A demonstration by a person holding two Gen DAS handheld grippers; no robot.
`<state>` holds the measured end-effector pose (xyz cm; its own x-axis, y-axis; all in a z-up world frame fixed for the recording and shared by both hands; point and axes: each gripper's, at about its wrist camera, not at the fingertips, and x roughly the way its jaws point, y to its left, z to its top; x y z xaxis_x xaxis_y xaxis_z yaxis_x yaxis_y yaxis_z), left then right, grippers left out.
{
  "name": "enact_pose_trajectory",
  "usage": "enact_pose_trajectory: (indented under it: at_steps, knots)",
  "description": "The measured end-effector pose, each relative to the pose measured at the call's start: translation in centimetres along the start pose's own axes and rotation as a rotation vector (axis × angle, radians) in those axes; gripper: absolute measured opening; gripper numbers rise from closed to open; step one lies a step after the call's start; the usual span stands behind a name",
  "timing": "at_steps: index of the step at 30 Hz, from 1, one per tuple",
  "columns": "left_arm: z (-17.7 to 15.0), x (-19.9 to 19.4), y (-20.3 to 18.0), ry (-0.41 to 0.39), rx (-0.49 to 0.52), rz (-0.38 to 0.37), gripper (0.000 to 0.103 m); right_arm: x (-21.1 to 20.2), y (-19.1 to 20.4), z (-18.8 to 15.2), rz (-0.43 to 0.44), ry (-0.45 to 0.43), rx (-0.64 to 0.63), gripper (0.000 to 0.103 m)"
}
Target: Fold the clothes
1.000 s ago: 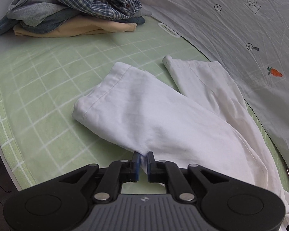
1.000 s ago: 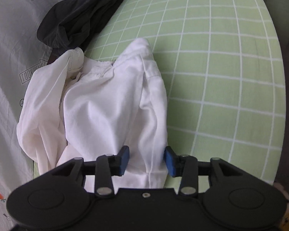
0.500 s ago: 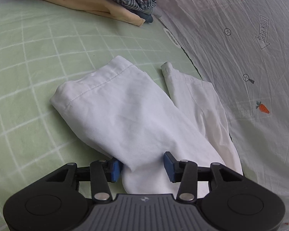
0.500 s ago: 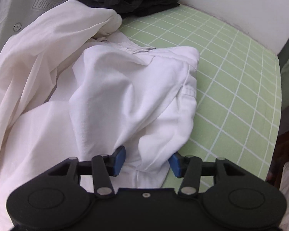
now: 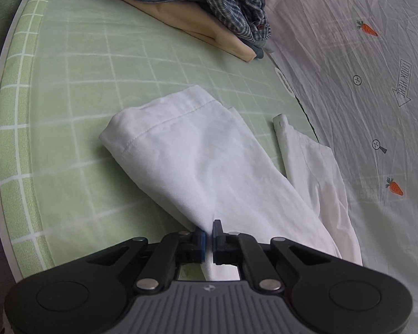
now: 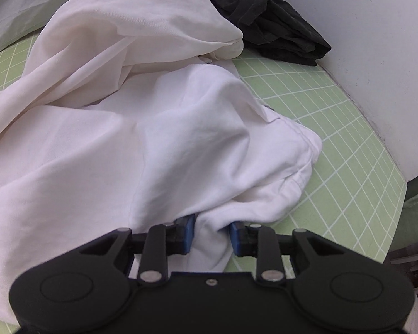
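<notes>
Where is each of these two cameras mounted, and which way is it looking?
Left wrist view: sits on the left gripper, looking forward and down along its fingers at a leg of the white trousers on the green mat, a clothes pile beyond. Only the gripper shows, shut on the cloth.
Right wrist view: sits on the right gripper, facing the bunched top of the trousers, a black garment behind. Only the gripper shows, its jaws just closing around a fold.
Shared: the trousers and the mat.

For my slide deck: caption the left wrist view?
Left gripper pinches white trousers on the green grid mat.
</notes>
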<state>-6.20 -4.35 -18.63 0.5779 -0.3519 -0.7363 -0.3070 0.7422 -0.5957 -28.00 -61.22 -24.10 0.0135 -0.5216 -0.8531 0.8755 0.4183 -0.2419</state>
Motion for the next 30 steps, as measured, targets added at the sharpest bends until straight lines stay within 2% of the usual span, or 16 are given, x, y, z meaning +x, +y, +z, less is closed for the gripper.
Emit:
enact_pose_trajectory:
  at_steps: [4,9,13,17,22,24,26,30]
  knots:
    - [0.4,0.4,-2.2,0.032,0.091,0.087,0.006,0.5,-0.9,-0.4,0.053,-0.021,0.013,0.028]
    - [0.3,-0.2,-1.4,0.056,0.042,0.080,0.007,0.6,-2.8,-1.2,0.160,-0.040,0.095,0.033]
    - [0.0,-0.2,-0.3,0.082,-0.014,0.058,0.007,1.3,-6.0,-2.0,0.289,-0.038,0.304,0.035]
    - [0.1,0.5,0.2,0.111,0.006,0.042,0.007,2.1,-9.3,-3.4,0.442,-0.032,0.552,0.038]
    - [0.4,1.5,-1.0,0.137,0.084,0.090,0.008,3.4,-12.5,-5.9,0.609,0.005,0.859,0.045]
    - [0.6,1.7,-1.7,0.148,0.126,0.114,0.008,3.4,-13.0,-6.6,0.624,0.017,0.922,0.047]
    - [0.9,1.9,-2.4,0.158,0.169,0.139,0.008,3.4,-13.5,-7.1,0.621,0.022,0.975,0.062]
    - [1.4,2.5,-3.7,0.162,0.222,0.177,0.007,2.9,-14.0,-6.9,0.564,-0.002,1.012,0.077]
